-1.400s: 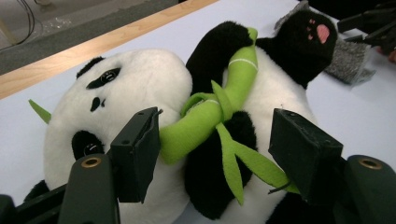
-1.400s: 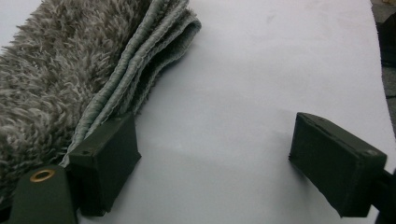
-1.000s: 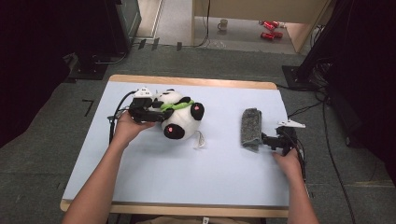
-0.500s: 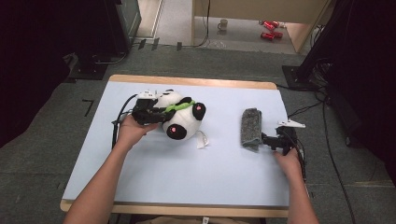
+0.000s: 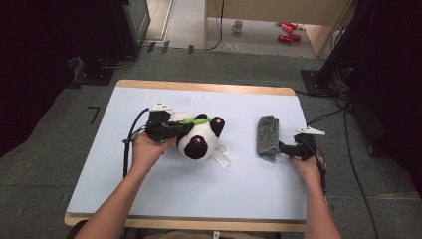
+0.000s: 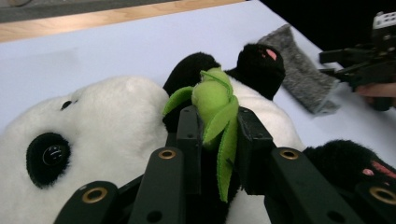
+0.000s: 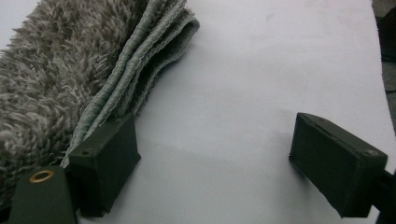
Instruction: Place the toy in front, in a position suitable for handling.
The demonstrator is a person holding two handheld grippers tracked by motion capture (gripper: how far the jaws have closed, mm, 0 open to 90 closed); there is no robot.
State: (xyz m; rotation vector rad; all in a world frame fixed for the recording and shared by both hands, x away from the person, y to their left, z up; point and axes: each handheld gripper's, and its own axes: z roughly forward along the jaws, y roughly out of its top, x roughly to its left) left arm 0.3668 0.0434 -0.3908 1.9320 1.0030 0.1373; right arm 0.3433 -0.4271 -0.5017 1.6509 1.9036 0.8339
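A black-and-white plush panda (image 5: 199, 140) lies on its back at the middle of the pale blue table top (image 5: 164, 199). My left gripper (image 5: 181, 128) comes at it from the left. Its jaws have just been closing and are shut on the green felt leaf (image 6: 215, 100) at the panda's (image 6: 107, 116) chest, left gripper (image 6: 217, 126) pinching it with black fur behind. A folded grey shaggy towel (image 5: 267, 135) lies to the right. My right gripper (image 5: 286, 149) rests open at its near right corner. One fingertip (image 7: 109, 154) touches the towel's (image 7: 60, 70) folded edge, right gripper (image 7: 217, 154) over bare table.
A white label (image 5: 222, 157) trails from the panda toward me. The table's wooden far edge (image 5: 199, 87) borders the blue top. Beyond it on the floor stand a mug (image 5: 239, 25) and red items (image 5: 286, 31). Cables run along the right side.
The left gripper's jaws have closed on the leaf, and hand and panda have shifted right and toward me. The right hand and towel have kept still.
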